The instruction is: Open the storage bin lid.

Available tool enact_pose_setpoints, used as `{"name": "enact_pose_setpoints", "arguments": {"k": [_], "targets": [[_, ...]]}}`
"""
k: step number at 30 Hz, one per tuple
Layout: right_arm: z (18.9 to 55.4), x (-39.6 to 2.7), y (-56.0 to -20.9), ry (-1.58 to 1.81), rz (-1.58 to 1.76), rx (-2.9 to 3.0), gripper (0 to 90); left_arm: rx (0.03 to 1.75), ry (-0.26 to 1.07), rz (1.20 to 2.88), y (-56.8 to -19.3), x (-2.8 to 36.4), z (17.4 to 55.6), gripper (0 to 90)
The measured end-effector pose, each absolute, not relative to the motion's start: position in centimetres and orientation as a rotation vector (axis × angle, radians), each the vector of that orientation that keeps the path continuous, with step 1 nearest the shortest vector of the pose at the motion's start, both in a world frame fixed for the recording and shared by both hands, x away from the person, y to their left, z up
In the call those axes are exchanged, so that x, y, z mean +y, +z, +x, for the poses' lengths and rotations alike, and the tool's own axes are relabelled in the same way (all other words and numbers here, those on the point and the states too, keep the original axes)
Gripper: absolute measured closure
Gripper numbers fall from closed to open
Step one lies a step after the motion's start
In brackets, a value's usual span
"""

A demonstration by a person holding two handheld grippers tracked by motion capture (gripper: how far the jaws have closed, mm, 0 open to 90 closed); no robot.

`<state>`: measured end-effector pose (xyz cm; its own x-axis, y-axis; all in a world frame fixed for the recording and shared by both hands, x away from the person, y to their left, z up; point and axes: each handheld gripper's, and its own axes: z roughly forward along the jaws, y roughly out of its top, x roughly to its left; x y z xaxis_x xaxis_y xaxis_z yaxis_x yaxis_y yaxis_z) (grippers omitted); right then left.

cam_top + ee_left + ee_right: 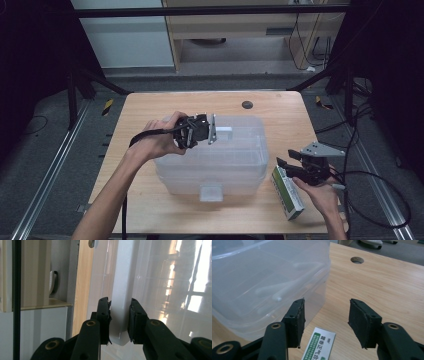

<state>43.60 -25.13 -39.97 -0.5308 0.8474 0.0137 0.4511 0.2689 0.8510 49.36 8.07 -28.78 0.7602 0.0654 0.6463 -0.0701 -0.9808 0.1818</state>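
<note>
Green-and-white box (319,345) (label unreadable) lies below the right gripper (325,323).

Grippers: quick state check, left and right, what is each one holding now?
Left gripper: closed on the white latch of the clear plastic box.
Right gripper: open, holding nothing, above the green-and-white packet.

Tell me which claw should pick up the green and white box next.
Right. The right claw hangs open just above the green and white box on the table, while the left claw is clamped on the latch of the clear bin.
</note>
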Motion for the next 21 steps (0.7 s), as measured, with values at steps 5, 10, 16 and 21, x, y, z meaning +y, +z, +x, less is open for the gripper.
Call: {"name": "enact_pose_setpoints", "arguments": {"k": [5,10,16,21], "targets": [[43.2,-25.0,-39.9,1.193,1.163,2.113,53.0,0.010,1.018,2.765,-28.6,8.0,49.6,73.4],[42.8,-24.8,-40.0,1.223,1.158,2.140,58.8,0.024,1.002,2.765,-28.4,8.0,49.9,73.2],[42.6,-24.3,-40.3,1.223,1.130,2.180,66.5,0.049,0.992,2.746,-28.1,8.0,50.4,73.0],[42.5,-24.1,-40.4,1.227,1.109,2.209,72.2,0.059,0.988,2.754,-27.9,8.0,50.6,72.8]]}}
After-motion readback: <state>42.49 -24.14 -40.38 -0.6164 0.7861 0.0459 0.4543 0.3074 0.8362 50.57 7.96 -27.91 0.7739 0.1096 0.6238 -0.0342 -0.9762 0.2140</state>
